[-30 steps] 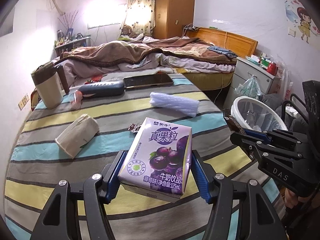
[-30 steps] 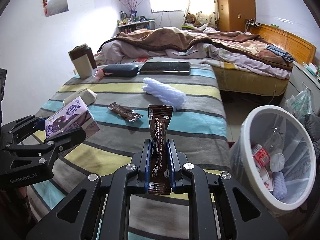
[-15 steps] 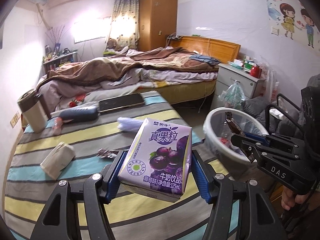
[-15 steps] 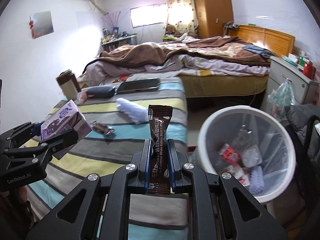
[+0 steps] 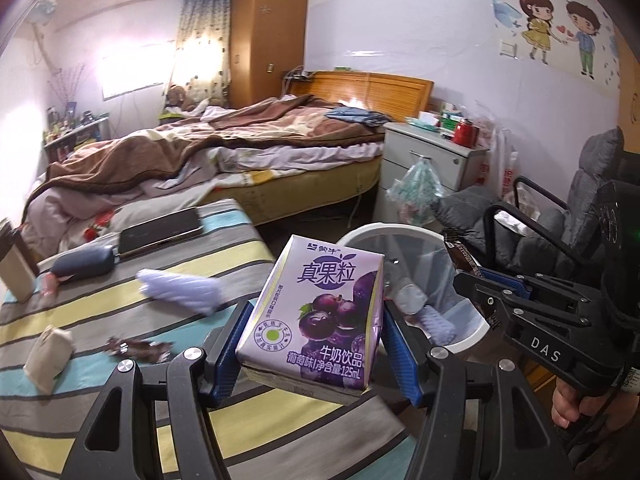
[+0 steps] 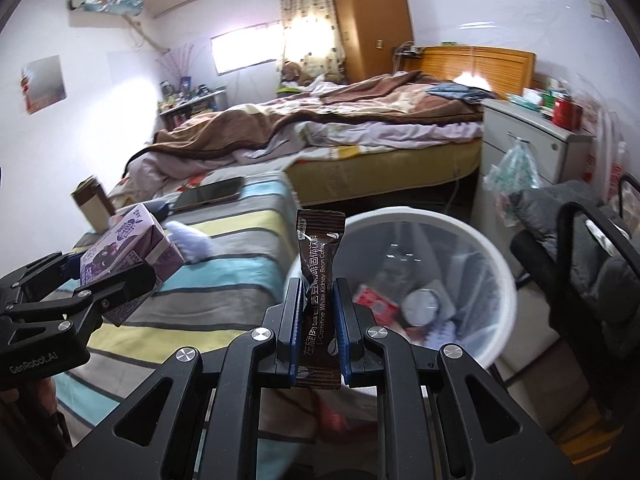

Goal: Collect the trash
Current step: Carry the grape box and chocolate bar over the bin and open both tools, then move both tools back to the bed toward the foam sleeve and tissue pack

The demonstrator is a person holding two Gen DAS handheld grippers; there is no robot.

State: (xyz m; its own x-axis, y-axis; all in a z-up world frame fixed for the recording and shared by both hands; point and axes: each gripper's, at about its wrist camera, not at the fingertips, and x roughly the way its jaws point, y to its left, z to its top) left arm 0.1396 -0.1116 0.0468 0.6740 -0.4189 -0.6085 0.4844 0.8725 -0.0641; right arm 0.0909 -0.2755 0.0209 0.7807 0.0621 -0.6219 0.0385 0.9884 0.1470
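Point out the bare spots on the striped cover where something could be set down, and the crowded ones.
Free: the striped cover near edge, below the brown wrapper and beige packet; also the yellow stripe between that packet and the white roll. Crowded: the far end, with tablet, dark case and standing carton.

2 close wrist views along the fingers, downward-tilted, sharing the striped bed (image 5: 120, 296) and bin (image 6: 496, 264).

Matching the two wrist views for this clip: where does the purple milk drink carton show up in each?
Left wrist: the purple milk drink carton sits centre frame, clamped in the left gripper.
Right wrist: the same carton is at the left edge, in the other gripper.
Shared landmark: the white trash bin, right of the carton in both views.
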